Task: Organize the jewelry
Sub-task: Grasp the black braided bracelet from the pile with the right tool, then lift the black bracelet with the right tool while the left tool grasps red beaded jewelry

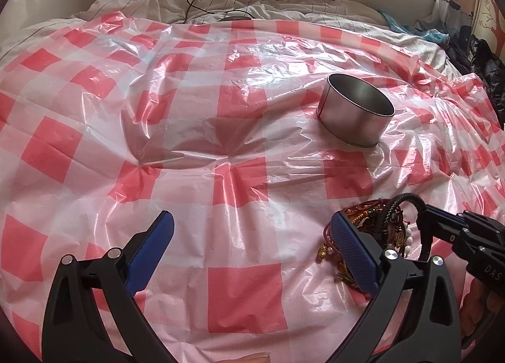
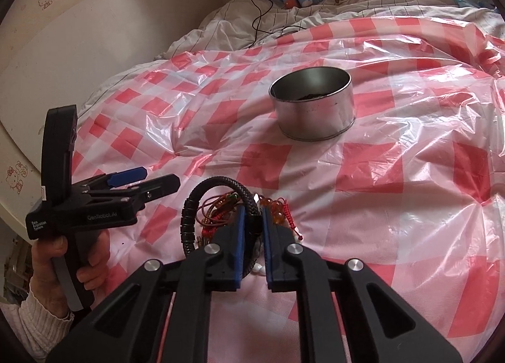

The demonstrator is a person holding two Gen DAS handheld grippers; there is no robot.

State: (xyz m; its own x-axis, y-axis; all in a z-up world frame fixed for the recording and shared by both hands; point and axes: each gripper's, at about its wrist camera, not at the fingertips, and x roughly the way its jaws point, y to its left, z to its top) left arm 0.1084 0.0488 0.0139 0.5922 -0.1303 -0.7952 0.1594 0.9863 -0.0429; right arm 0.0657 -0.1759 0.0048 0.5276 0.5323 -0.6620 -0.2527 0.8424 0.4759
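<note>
Gripping 1 black bracelet [image 2: 221,186]; 1 tin [image 2: 312,104]

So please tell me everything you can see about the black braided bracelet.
The black braided bracelet is a thick woven cord loop, one side ribbed. It arches above the jewelry pile on the checked plastic sheet. The right gripper is shut on its braided part. Beads and red cords lie around it.
</note>
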